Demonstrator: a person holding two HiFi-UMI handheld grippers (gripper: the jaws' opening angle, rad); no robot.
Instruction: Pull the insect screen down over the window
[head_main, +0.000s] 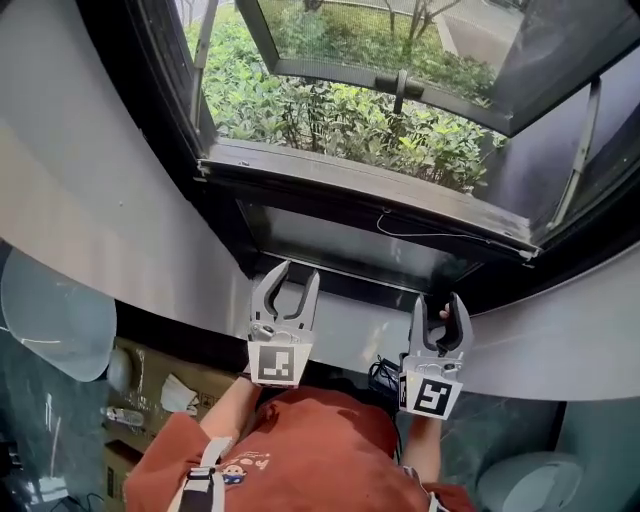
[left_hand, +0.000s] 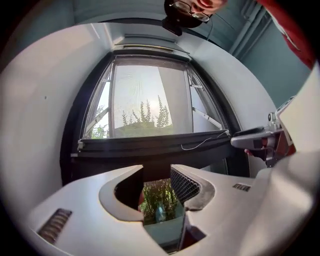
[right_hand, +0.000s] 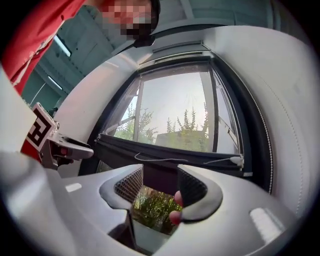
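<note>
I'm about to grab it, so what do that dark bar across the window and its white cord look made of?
Bar: probably painted or anodised metal, matte black with straight, crisp edges; rigid plastic is possible.
Cord: thin white string or coated line, limp, since it sags in a loose curve.

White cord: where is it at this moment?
In the head view the white cord lies on the dark horizontal bar, right of centre, above the right gripper.

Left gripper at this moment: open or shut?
Open. The left gripper has its jaws apart with nothing between them; only the window's dark bar and greenery show beyond.
</note>
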